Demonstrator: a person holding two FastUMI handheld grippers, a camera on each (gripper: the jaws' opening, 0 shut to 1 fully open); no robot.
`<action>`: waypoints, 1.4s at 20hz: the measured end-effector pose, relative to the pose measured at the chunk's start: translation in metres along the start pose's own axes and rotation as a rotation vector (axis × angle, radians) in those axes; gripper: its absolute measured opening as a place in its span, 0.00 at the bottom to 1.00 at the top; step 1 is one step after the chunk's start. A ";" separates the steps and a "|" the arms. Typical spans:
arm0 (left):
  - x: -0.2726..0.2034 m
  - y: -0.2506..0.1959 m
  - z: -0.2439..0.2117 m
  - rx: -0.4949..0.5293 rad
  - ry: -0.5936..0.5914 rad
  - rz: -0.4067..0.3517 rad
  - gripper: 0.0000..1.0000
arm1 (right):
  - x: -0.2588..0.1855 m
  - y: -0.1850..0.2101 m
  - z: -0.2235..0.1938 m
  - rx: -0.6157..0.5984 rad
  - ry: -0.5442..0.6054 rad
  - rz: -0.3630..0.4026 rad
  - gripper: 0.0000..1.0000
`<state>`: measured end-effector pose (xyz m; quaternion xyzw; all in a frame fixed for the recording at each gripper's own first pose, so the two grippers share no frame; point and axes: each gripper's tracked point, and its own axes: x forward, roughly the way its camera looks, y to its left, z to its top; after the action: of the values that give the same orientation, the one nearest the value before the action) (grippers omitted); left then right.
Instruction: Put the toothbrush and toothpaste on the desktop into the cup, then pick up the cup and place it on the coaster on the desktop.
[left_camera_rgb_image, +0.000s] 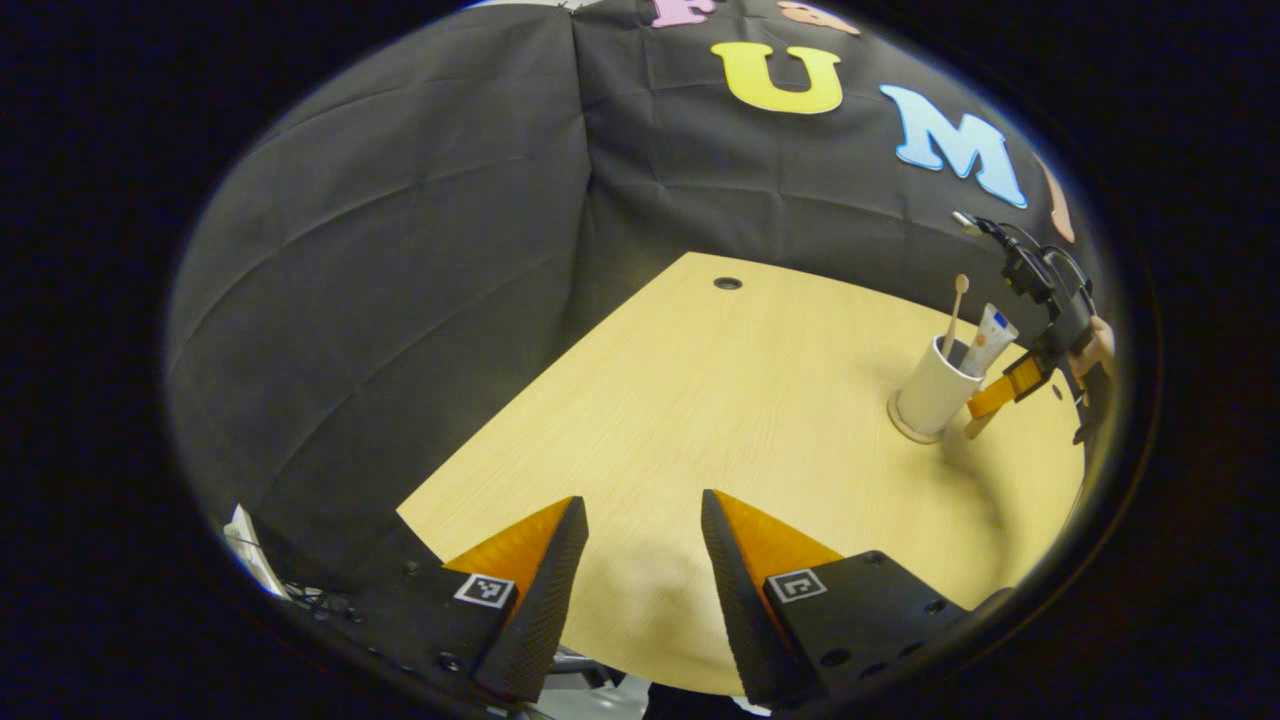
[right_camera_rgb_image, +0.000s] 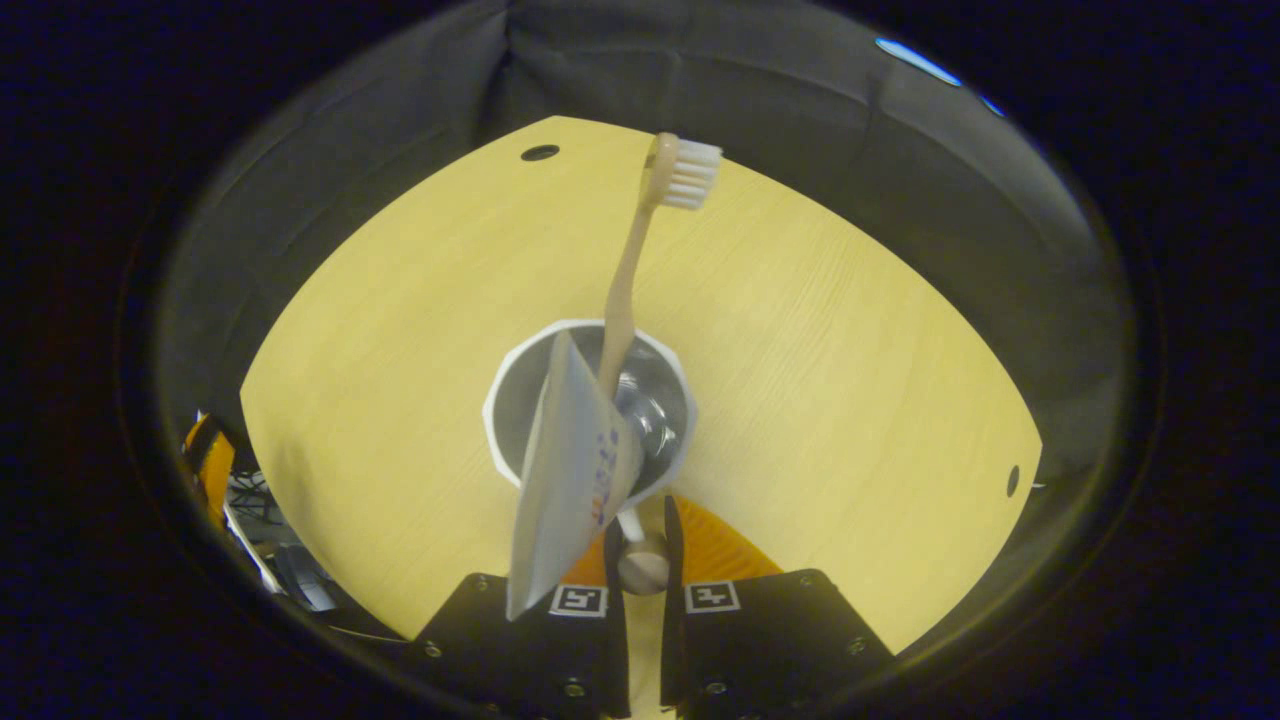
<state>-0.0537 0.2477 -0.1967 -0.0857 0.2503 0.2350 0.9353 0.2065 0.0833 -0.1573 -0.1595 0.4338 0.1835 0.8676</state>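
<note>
A white cup (left_camera_rgb_image: 935, 392) stands at the far right of the wooden table (left_camera_rgb_image: 700, 400), on a round tan coaster (left_camera_rgb_image: 903, 428). In the cup are a beige toothbrush (left_camera_rgb_image: 955, 310), head up, and a white toothpaste tube (left_camera_rgb_image: 992, 338). My right gripper (left_camera_rgb_image: 1000, 393), held by a hand (left_camera_rgb_image: 1095, 350), sits at the cup's right side. In the right gripper view I look down into the cup (right_camera_rgb_image: 520, 375), past the toothbrush (right_camera_rgb_image: 625, 290) and the tube (right_camera_rgb_image: 570, 480). There my right gripper (right_camera_rgb_image: 643, 520) is shut on the cup's handle (right_camera_rgb_image: 632, 528). My left gripper (left_camera_rgb_image: 643, 500) hangs open over the table's near edge, holding nothing.
A small cable hole (left_camera_rgb_image: 727, 283) lies near the table's far edge, and another hole (right_camera_rgb_image: 1012, 480) near a side edge. Black cloth walls close in behind the table. Cables and clutter (right_camera_rgb_image: 270, 540) sit below the table's left edge.
</note>
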 end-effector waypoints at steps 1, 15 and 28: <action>0.000 0.001 0.000 -0.001 0.001 -0.004 0.77 | 0.001 -0.002 0.001 0.011 -0.007 -0.009 0.16; -0.024 -0.066 0.053 0.092 -0.137 -0.201 0.76 | -0.113 -0.004 -0.029 0.269 -0.300 -0.035 0.32; -0.137 -0.210 0.162 0.184 -0.470 -0.475 0.75 | -0.302 -0.017 -0.073 0.480 -0.899 -0.315 0.49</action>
<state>0.0120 0.0541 0.0210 -0.0005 0.0213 0.0003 0.9998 -0.0042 -0.0174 0.0477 0.0745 0.0199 -0.0029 0.9970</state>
